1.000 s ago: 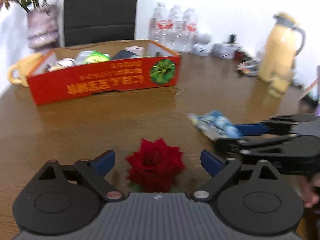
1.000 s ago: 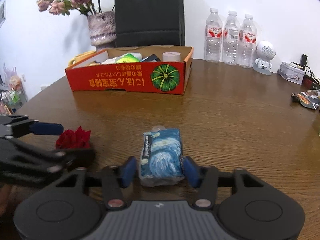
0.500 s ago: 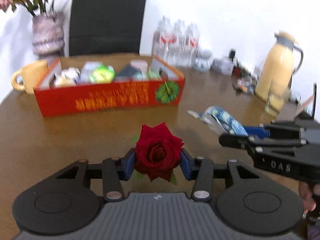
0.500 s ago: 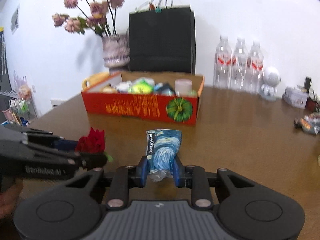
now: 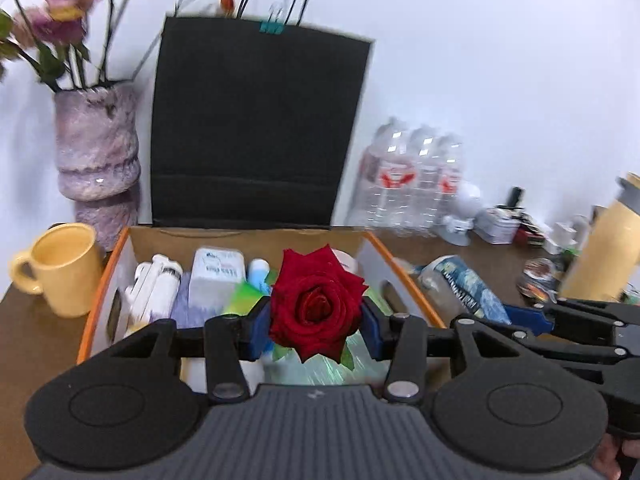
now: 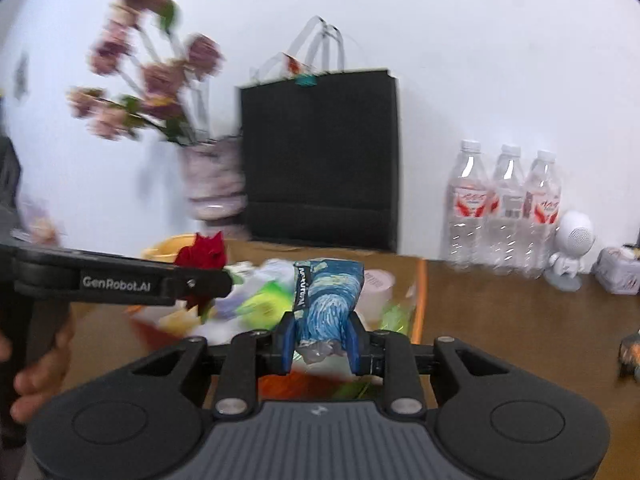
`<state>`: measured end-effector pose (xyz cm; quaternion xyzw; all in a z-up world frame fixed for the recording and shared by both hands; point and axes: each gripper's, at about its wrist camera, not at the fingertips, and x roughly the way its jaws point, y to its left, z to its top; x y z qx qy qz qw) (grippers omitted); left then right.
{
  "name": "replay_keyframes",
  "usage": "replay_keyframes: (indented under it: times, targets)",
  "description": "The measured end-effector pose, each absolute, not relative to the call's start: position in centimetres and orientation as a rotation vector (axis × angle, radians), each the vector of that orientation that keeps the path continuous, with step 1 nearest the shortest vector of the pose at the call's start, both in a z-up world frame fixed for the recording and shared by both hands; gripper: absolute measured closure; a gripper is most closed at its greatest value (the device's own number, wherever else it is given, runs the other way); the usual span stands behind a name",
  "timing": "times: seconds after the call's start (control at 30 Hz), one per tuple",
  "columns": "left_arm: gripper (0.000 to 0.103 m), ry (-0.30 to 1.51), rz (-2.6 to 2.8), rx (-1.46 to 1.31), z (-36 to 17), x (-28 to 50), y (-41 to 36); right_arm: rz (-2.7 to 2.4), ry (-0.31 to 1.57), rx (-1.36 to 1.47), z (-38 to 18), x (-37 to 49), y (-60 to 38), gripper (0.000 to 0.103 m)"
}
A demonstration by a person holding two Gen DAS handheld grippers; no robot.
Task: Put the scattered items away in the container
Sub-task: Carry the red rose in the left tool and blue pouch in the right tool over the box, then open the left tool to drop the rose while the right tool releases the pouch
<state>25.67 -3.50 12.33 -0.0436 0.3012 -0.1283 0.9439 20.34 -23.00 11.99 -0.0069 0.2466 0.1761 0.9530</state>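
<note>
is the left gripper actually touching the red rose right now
Touching. The left wrist view shows the left gripper with both blue pads pressed against the sides of the red rose, which it holds above the box.

The right hand-held gripper point(image 6: 319, 338) clamps a blue swirl-patterned packet point(image 6: 326, 300) between its blue pads, above the red cardboard box point(image 6: 418, 304) of mixed items. To the left, the left hand-held gripper point(image 6: 216, 280) holds a red rose point(image 6: 202, 254). Behind stand a black paper bag point(image 6: 320, 160), a blurred vase of flowers point(image 6: 212, 184) and three water bottles point(image 6: 506, 208) on the brown counter point(image 6: 520, 320).
</note>
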Motion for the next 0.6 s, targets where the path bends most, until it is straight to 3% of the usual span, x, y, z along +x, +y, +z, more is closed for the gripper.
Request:
replay_keyframes:
  times: [0.1,0.17,0.37,0.4,0.43,0.47,0.5,0.53,0.6]
  targets:
    - [0.056,0.707,-0.207,-0.077,11.2,30.9,-3.3,0.351,0.58,0.014,11.1,26.0,-22.6,0.078]
    - [0.049,0.743,-0.186,-0.108,10.5,33.0,-2.8,0.335,0.628,0.029,10.5,29.7,-22.3,0.076]
    - [0.049,0.829,-0.103,-0.092,8.4,37.0,-2.1,0.317,0.748,-0.037,8.2,35.5,-19.7,0.07]
    - [0.042,0.823,-0.098,-0.092,8.3,36.8,-1.9,0.311,0.765,-0.048,7.8,36.0,-19.4,0.07]
    - [0.024,0.815,-0.094,-0.096,8.3,36.6,-1.6,0.302,0.78,-0.059,7.4,36.4,-19.2,0.062]
    - [0.015,0.806,-0.09,-0.099,8.2,36.5,-1.4,0.294,0.795,-0.069,6.9,36.8,-19.0,0.043]
    - [0.005,0.795,-0.088,-0.105,8.3,36.1,-1.1,0.285,0.802,-0.077,6.6,36.8,-18.9,0.033]
    - [0.003,0.782,-0.087,-0.112,8.4,35.6,-0.8,0.277,0.804,-0.082,6.3,36.6,-18.9,0.019]
    - [0.002,0.774,-0.085,-0.119,8.6,35.0,-0.2,0.276,0.798,-0.087,5.9,36.1,-19.0,0.016]
